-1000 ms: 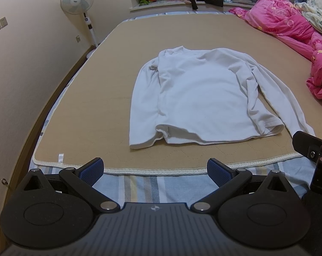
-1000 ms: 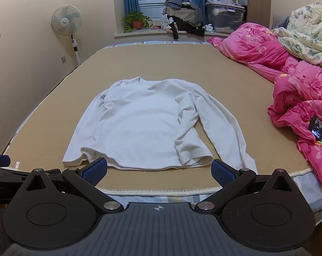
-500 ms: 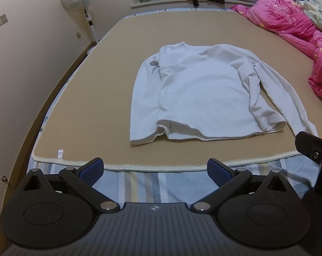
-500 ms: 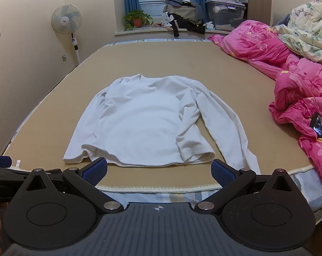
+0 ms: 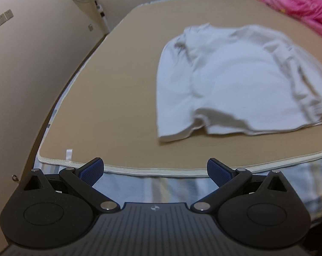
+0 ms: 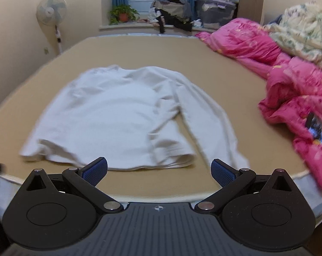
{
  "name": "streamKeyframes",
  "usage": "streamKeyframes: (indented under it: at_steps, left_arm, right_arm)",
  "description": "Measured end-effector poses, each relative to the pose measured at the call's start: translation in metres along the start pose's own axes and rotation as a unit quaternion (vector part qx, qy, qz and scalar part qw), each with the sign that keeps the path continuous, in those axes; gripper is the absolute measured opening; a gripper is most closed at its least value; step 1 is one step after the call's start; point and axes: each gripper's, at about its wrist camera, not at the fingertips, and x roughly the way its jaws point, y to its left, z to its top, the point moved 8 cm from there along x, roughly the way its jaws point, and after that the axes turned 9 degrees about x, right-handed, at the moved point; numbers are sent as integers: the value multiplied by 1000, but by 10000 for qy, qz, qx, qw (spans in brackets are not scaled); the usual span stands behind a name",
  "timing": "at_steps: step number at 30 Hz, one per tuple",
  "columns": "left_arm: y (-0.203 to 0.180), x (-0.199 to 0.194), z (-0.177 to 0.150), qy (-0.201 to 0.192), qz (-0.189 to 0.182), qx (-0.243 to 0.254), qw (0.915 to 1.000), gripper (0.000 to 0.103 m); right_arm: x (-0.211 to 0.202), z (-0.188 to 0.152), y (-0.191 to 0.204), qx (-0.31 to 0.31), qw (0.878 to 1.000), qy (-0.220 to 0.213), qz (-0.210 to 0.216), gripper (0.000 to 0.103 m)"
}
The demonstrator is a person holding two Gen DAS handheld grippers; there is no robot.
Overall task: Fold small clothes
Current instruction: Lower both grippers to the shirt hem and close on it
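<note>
A white long-sleeved shirt (image 5: 235, 81) (image 6: 118, 117) lies flat on the tan mat, collar at the far end, hem toward me. Its right sleeve (image 6: 205, 123) trails down toward the mat's near edge; the left sleeve lies along the body. My left gripper (image 5: 155, 170) hovers open over the mat's near edge, short of the shirt's left hem corner and left of it. My right gripper (image 6: 158, 170) is open just before the hem, its right pad close to the right cuff. Neither holds anything. Both views are blurred.
The tan mat (image 5: 109, 98) covers a striped mattress (image 5: 161, 187). Pink quilts (image 6: 289, 81) and a floral blanket (image 6: 303, 32) pile along the right. A fan (image 6: 52, 10), a plant and piled clothes stand at the far sill. A wall runs close on the left.
Both grippers have moved forward toward the shirt, which now looks larger and nearer. The left view has swung left, so the right gripper is out of it. Jaws stay open.
</note>
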Motion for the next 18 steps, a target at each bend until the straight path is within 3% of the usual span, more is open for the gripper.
streamKeyframes:
  at_steps: [3, 8, 13, 18]
  left_arm:
    - [7, 36, -2, 235, 21, -2, 9997, 103]
    - [10, 83, 6, 644, -95, -206, 9977, 103]
    - [7, 112, 17, 884, 72, -193, 9959, 103]
    - [0, 129, 25, 1021, 152, -61, 9946, 103]
  right_arm:
    - [38, -1, -23, -221, 9986, -79, -478, 102]
    - [100, -4, -46, -282, 9970, 83, -721, 102]
    - [145, -15, -35, -679, 9950, 289, -672, 102]
    - [175, -19, -21, -1235, 9873, 80, -993, 102]
